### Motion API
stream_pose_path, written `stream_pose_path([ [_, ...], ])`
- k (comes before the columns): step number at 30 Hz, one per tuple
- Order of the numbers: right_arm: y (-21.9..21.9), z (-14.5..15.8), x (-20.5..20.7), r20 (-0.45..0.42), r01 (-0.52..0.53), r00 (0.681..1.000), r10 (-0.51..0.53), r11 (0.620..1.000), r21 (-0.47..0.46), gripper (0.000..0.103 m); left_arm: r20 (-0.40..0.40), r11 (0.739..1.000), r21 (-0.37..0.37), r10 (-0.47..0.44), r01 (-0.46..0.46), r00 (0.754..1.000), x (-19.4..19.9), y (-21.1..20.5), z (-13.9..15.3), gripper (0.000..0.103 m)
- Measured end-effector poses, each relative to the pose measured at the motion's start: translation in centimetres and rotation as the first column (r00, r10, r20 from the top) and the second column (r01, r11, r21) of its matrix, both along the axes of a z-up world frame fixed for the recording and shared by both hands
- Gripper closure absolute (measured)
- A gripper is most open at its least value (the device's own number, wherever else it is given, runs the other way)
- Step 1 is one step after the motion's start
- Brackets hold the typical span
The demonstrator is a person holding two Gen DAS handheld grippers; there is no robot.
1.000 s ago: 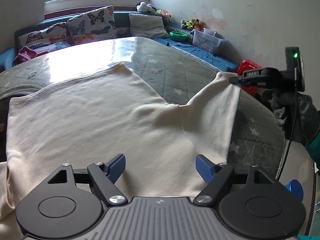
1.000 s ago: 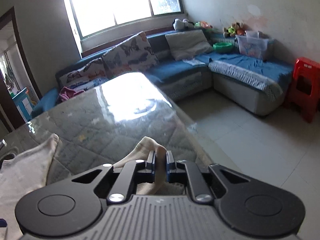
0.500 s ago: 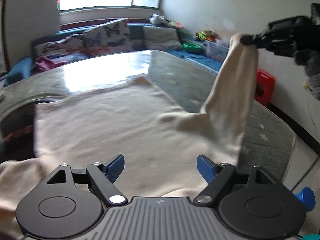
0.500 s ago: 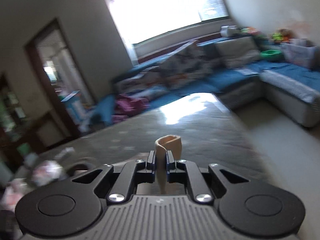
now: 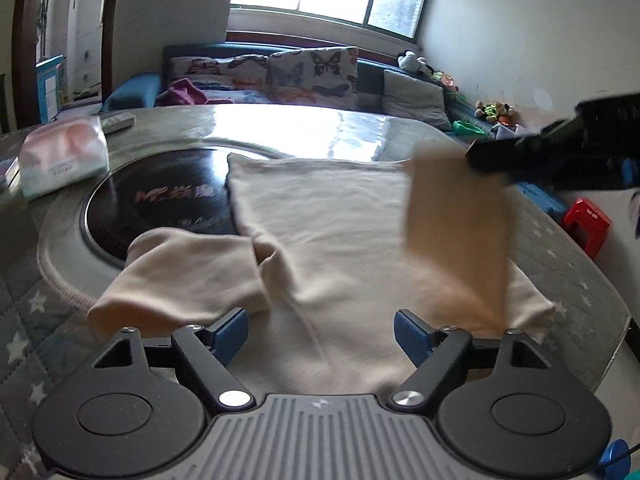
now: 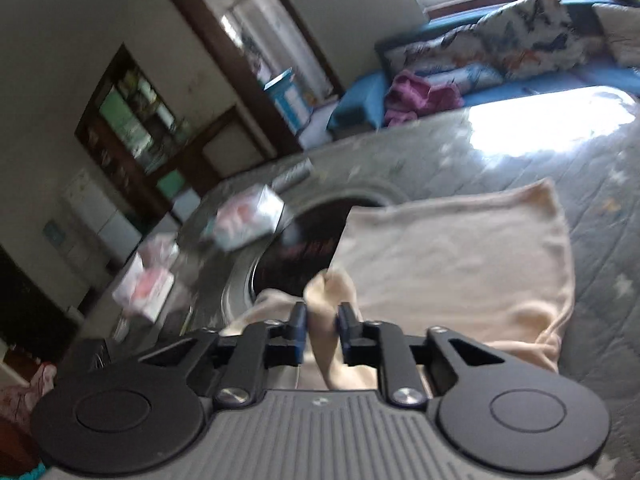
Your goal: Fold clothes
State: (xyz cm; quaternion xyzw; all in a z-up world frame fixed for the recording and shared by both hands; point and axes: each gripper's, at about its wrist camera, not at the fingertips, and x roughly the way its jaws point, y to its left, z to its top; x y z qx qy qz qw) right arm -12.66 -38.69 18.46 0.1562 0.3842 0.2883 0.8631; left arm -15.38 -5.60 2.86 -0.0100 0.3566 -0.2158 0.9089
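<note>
Folding the right sleeve (image 5: 456, 216) inward over the cream shirt (image 5: 340, 232) calls for a slow, level carry, laying the cuff flat past the fingertips before letting go, edges squared. Right gripper (image 6: 322, 330) pinching the cuff, soft knit bunched between blue pads. Left gripper (image 5: 320, 330) spread wide, holding nothing, low over the hem. Shirt lying flat ahead of the left fingers on a quilted, star-printed table cover (image 5: 568, 256), partly over a glossy black disc (image 5: 160, 204); left sleeve (image 5: 180, 280) rumpled just left of those fingers.

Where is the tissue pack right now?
In the left wrist view the tissue pack lies far left on the table, beside the dark round plate and clear of the cream shirt.
</note>
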Motion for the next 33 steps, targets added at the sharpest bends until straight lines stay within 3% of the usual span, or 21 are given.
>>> stream_pose_path([
  [5, -0.9, 0.4, -1.3, 0.039, -0.003, 0.999, 0.006, 0.997, -0.08, 0.083, -0.012, 0.999, -0.013, 0.033, -0.033, 0.999, -0.3, 1.5, -0.3, 0.021],
  [8, -2.8, 0.2, -1.7, 0.074, 0.024, 0.997, -0.008, 0.977, -0.214, 0.083, -0.012, 0.999, -0.011, 0.034, -0.034, 0.999, -0.4, 1.7, -0.2, 0.023],
  [12, -4.7, -1.8, -2.5, 0.116, 0.051, 0.993, 0.002, 0.889, -0.456, 0.083, -0.009, 1.0, -0.005, 0.029, -0.029, 1.0, -0.4, 1.8, -0.1, 0.025],
  [15, -5.5, -3.9, -2.7, 0.106, 0.043, 0.994, 0.016, 0.85, -0.525, 0.083, -0.008, 1.0, 0.0, 0.026, -0.026, 1.0, -0.4, 1.8, 0.1, 0.027],
  [21, -4.9, -5.6, -1.4, 0.154, -0.021, 0.979, 0.131, 0.823, -0.567, 0.083, -0.007, 1.0, 0.006, 0.031, -0.031, 1.0, -0.3, 2.2, 0.3, 0.028],
  [25, -3.7, -5.8, -0.2, 0.177, -0.126, 0.942, 0.284, 0.791, -0.598, 0.083, -0.008, 0.998, 0.003, 0.061, -0.061, 0.998, 0.3, 3.2, 0.4, 0.028],
  [29, -3.3, -6.4, 1.5, 0.139, -0.21, 0.919, 0.368, 0.758, -0.618, 0.083, -0.023, 0.996, 0.032, 0.083, -0.082, 0.996, 1.1, 4.0, -0.1, 0.028],
  [33, -4.0, -6.9, 2.8, 0.069, -0.283, 0.915, 0.398, 0.754, -0.592, 0.083, -0.047, 0.994, 0.056, 0.097, -0.094, 0.994, 1.4, 4.6, -0.9, 0.028],
])
